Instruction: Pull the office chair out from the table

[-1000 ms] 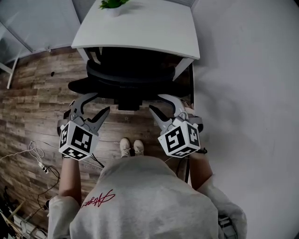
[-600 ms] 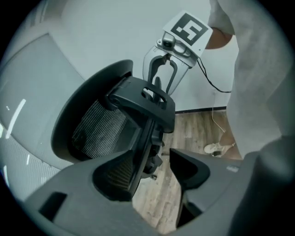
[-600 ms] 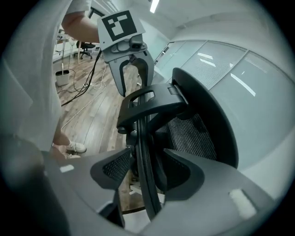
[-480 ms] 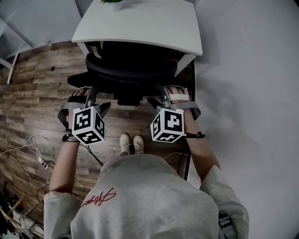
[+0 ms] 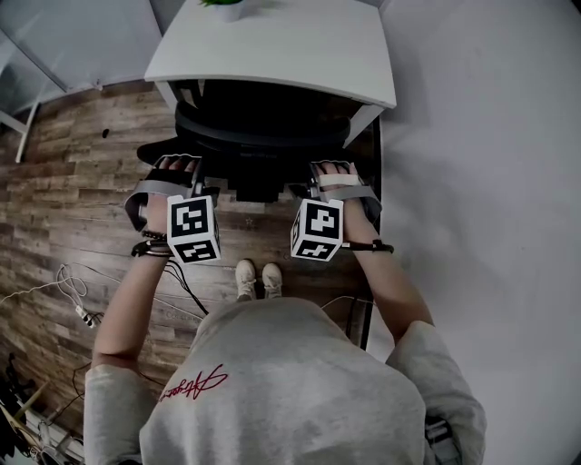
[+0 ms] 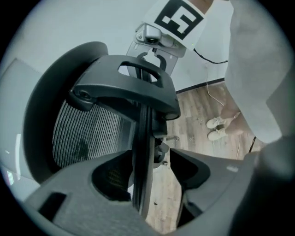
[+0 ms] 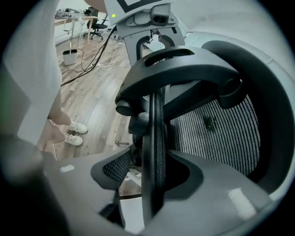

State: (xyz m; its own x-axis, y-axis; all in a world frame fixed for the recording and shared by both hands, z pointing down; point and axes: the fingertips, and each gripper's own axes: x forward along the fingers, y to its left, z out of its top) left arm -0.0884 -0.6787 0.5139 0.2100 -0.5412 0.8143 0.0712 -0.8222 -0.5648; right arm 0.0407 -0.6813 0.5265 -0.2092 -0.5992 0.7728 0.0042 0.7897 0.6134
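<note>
"Black mesh-backed office chair (image 5: 263, 127), wasn't it? Where did it stand?"

"Pushed in under the white rectangular table (image 5: 272, 50). The seat was beneath the top and the back was turned toward the person."

"And the grippers?"

"Both were at the upper rim of the chair's back, one toward each end. The left gripper (image 6: 147, 175) sat astride the rim. Its jaws had just been opening and stood spread wide, with the thin edge between them. Floor showed through the gap on one side, and I saw no pad pressing on the rim."

"The right one?"

"The right gripper (image 7: 154, 177) was much the same, with its jaws wide apart over the rim. They had just opened and then drawn in a shade. The edge stood between them, and as far as I could see it was not pinched."

"What lay round about?"

"A wood-plank floor (image 5: 73, 200) ran under the chair. The person's white shoes (image 5: 256, 280) were on it just behind the chair, between the two arms. Loose thin cables (image 5: 73, 304) lay on the boards to the person's left. A green potted plant (image 5: 222, 7) stood at the far edge of the table, and a white wall (image 5: 490, 182) was near on the right."
</note>
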